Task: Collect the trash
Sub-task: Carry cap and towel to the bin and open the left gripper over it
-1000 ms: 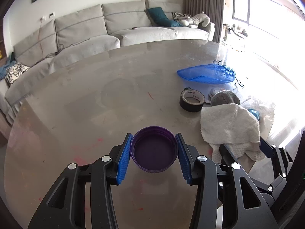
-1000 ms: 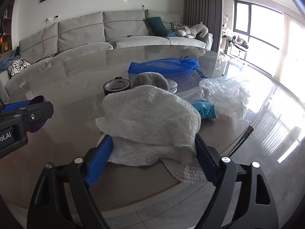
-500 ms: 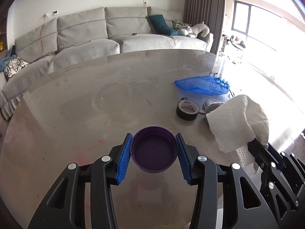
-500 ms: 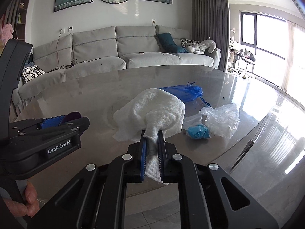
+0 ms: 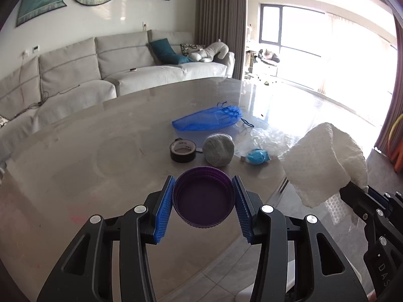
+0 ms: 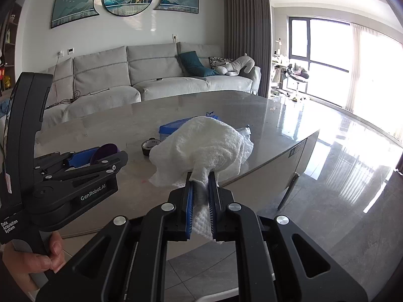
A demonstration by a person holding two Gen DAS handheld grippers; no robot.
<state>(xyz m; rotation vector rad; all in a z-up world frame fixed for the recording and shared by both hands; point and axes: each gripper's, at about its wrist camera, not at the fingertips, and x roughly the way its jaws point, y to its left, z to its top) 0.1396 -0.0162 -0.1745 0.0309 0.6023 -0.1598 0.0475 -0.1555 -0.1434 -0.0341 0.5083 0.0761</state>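
A: Nearest first: left gripper [image 5: 203, 209] clamped on the purple lid [image 5: 203, 197], open side up, lifted clear of the table [image 5: 75, 156] near its front edge.

B: And beside it, right gripper [image 6: 201, 196] pinched tight on the white towel [image 6: 204, 143]; jaws just closed on a fold of it. Bunched, hanging in air off the table's near right edge. Same towel [image 5: 325, 161] seen at the right of the left view.

A: So two pieces picked up, neither dropped anywhere yet. No bin in sight in either view.

B: Left on the table, toward the right side: tape roll [image 5: 183, 151], grey ball [image 5: 218, 149] touching nothing but just beside it, small blue wad [image 5: 257, 156] nearer the right edge.

A: Behind those, clear plastic [image 5: 267, 138] crumpled by the right edge, then the blue bag [image 5: 209, 120] farthest in.

B: Hard to say which of those count as trash; wad and plastic likely, tape doubtful.

A: Judged roughly: early to midway. Both hands full, so a drop-off needed before anything more.
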